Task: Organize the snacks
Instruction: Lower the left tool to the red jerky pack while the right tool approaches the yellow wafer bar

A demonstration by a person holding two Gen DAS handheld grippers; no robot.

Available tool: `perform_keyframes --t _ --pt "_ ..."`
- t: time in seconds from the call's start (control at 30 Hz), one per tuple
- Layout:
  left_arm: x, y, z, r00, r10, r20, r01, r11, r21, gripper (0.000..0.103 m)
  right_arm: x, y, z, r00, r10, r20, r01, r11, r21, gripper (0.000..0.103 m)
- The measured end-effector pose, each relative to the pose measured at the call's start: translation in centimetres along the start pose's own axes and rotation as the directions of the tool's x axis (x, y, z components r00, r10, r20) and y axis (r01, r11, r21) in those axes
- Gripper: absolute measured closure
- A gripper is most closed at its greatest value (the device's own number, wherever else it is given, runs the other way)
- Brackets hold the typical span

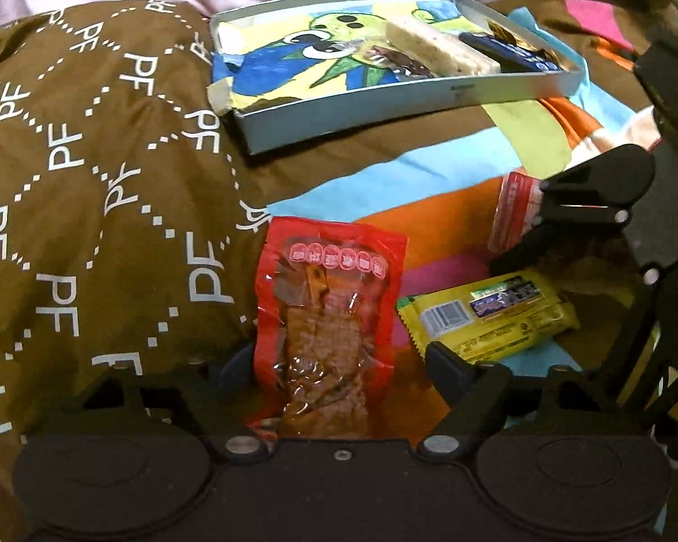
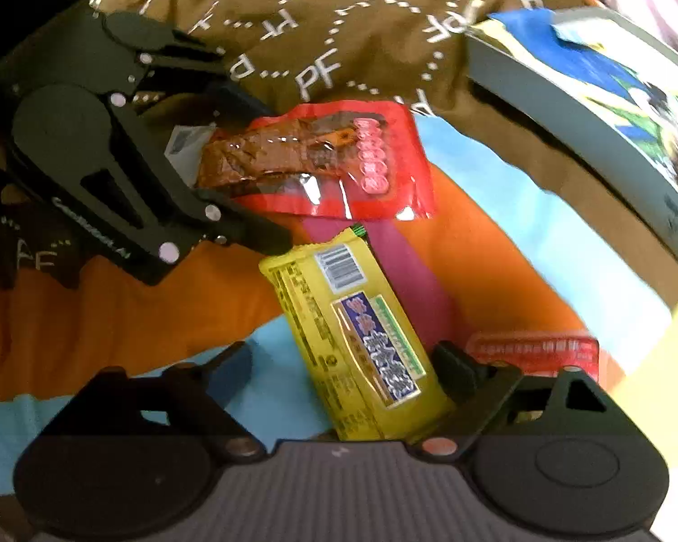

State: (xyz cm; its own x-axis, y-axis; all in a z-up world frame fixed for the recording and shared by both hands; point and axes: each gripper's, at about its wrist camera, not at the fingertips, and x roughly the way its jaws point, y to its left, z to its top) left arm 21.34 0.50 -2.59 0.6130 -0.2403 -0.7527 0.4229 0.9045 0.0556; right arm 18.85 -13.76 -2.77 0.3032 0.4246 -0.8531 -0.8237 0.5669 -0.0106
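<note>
A red snack packet (image 1: 327,311) lies on the bedding between the open fingers of my left gripper (image 1: 339,361); it also shows in the right wrist view (image 2: 321,162), with the left gripper (image 2: 248,167) around its end. A yellow snack bar (image 2: 361,334) lies between the open fingers of my right gripper (image 2: 343,370); it also shows in the left wrist view (image 1: 488,311), with the right gripper (image 1: 526,239) over it. A grey tray (image 1: 384,104) with a cartoon drawing holds several snacks at the back.
A small red-and-white packet (image 1: 515,207) lies beside the right gripper; it also shows in the right wrist view (image 2: 533,352). The brown patterned quilt (image 1: 90,180) rises on the left. The colourful striped sheet (image 1: 384,185) lies under the snacks. The tray shows at the right (image 2: 587,144).
</note>
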Motion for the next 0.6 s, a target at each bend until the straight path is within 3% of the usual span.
perform_keyframes --t 0.13,0.23,0.3,0.4,0.57,0.6 --pt "-0.1 -0.5 -0.1 1.0 0.008 0.004 -0.008 0.999 0.033 0.032 -0.8 0.7 -1.8 0.998 -0.046 0.049 0.039 0.99 0.139 0.03" --pt "-0.1 -0.8 -0.2 1.0 0.02 -0.001 -0.02 0.999 0.05 0.038 -1.4 1.9 -2.5 0.992 -0.109 0.063 0.088 0.959 0.269 0.044" --pt "-0.1 -1.0 -0.3 1.0 0.021 -0.006 -0.02 0.998 0.061 0.039 -1.8 2.6 -3.0 0.988 -0.144 0.06 0.111 0.922 0.371 0.044" --pt "-0.2 -1.3 -0.4 1.0 0.013 -0.02 -0.011 0.998 0.062 0.04 -2.2 3.7 -3.3 0.98 -0.196 0.044 0.157 0.885 0.437 0.046" --pt "-0.5 -1.1 -0.2 0.997 -0.045 -0.069 0.045 0.999 -0.009 0.04 -2.4 5.3 -3.2 0.969 -0.248 0.001 0.216 0.845 0.489 0.046" --pt "-0.4 -1.0 -0.2 0.995 -0.062 -0.079 0.06 0.998 -0.03 0.04 -2.4 5.8 -3.2 0.969 -0.248 -0.002 0.218 0.85 0.479 0.04"
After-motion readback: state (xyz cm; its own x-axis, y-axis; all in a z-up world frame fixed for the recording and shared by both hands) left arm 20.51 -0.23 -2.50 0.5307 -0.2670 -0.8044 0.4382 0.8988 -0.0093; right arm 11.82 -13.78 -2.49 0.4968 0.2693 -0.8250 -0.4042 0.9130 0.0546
